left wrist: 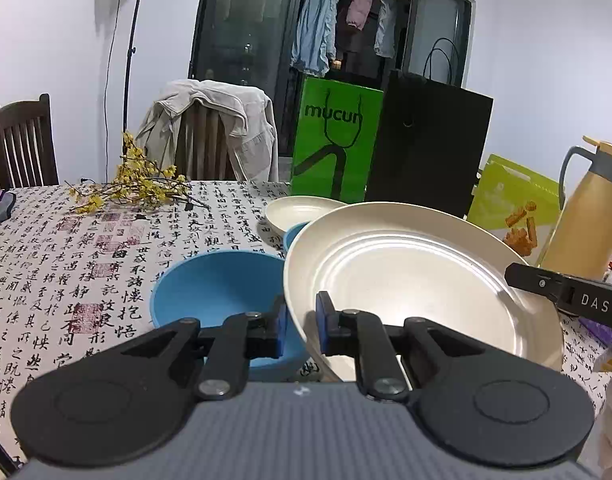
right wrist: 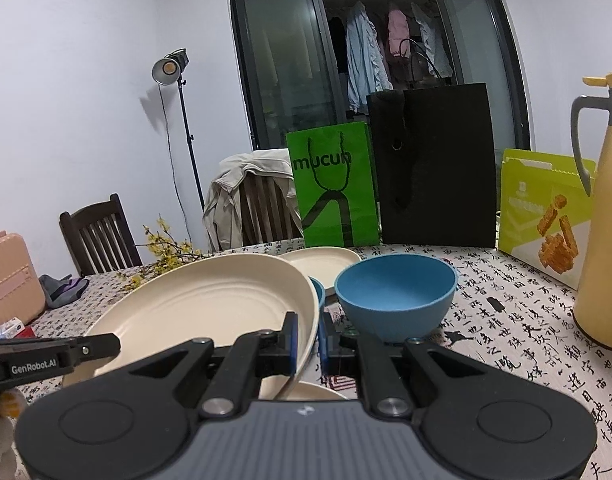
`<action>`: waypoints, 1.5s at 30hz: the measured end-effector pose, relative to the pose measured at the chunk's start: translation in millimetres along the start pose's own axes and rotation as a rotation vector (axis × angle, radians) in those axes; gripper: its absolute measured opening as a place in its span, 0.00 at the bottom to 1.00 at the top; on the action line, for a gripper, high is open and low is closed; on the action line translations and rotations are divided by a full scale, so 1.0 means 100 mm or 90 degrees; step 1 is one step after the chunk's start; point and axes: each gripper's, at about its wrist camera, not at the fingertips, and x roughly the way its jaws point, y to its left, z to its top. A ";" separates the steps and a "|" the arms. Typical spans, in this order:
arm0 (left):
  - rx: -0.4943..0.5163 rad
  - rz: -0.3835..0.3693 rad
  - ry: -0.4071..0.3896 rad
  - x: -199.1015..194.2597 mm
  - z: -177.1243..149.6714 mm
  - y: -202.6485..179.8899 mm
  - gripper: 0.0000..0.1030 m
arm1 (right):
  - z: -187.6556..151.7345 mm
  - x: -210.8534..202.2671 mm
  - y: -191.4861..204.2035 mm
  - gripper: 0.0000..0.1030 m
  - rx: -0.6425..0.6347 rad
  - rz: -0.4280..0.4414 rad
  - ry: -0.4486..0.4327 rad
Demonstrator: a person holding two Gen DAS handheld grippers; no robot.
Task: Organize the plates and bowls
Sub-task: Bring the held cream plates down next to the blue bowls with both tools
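Both grippers are clamped on the rim of one large cream plate (left wrist: 406, 280), held tilted above the table (left wrist: 66, 248): the left gripper (left wrist: 302, 322) pinches its near left edge, the right gripper (right wrist: 307, 338) its near right edge. In the right wrist view the edge of another cream plate (right wrist: 314, 390) shows just beneath it. A blue bowl (left wrist: 218, 292) sits on the patterned tablecloth left of the held plate, another blue bowl (right wrist: 396, 294) to its right. Behind are a smaller cream plate (left wrist: 298, 208), a green bag (left wrist: 336, 140), a black bag (left wrist: 430, 144) and a yellow jug (left wrist: 586, 208).
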 end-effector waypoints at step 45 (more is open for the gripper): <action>0.050 -0.021 0.109 0.30 -0.50 -0.28 0.15 | -0.52 0.09 -0.43 0.10 0.047 -0.028 0.089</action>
